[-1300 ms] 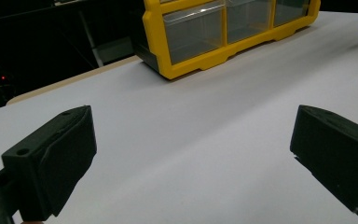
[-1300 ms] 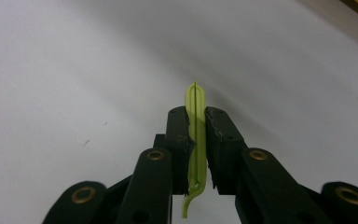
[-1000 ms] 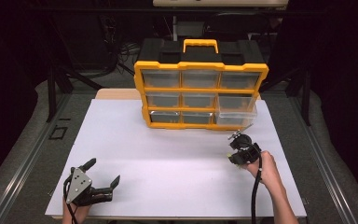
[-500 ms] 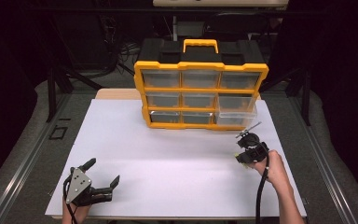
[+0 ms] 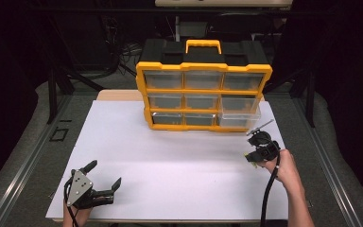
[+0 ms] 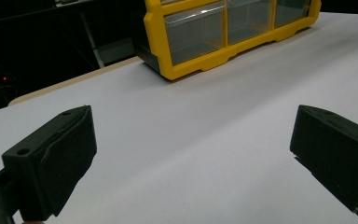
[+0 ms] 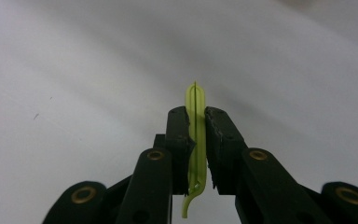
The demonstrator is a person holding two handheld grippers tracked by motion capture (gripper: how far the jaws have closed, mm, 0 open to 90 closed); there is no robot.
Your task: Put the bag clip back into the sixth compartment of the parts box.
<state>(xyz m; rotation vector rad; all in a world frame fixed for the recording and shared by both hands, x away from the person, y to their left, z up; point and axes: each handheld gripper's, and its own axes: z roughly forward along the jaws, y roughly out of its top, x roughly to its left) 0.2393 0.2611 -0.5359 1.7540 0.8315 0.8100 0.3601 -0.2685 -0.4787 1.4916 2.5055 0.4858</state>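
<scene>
My right gripper (image 7: 196, 122) is shut on a thin yellow-green plastic piece (image 7: 195, 95), seen edge-on, its tip poking out past the jaws. From above, that gripper (image 5: 260, 150) hovers over the white table at the right, just in front of the organizer's pulled-out bottom-right drawer (image 5: 238, 119). The yellow and black organizer (image 5: 203, 97) with clear drawers stands at the back. My left gripper (image 5: 105, 173) rests open near the front left edge, nothing between its jaws; from its own camera the left gripper (image 6: 193, 154) faces the organizer (image 6: 214, 32).
A white sheet (image 5: 170, 156) covers the table. Dark floor, stands and cables lie behind the organizer. A grey ledge (image 5: 331, 156) runs along the right side.
My right gripper has moved to the right along the front of the organizer, still holding the yellow-green piece. The left gripper has stayed put.
</scene>
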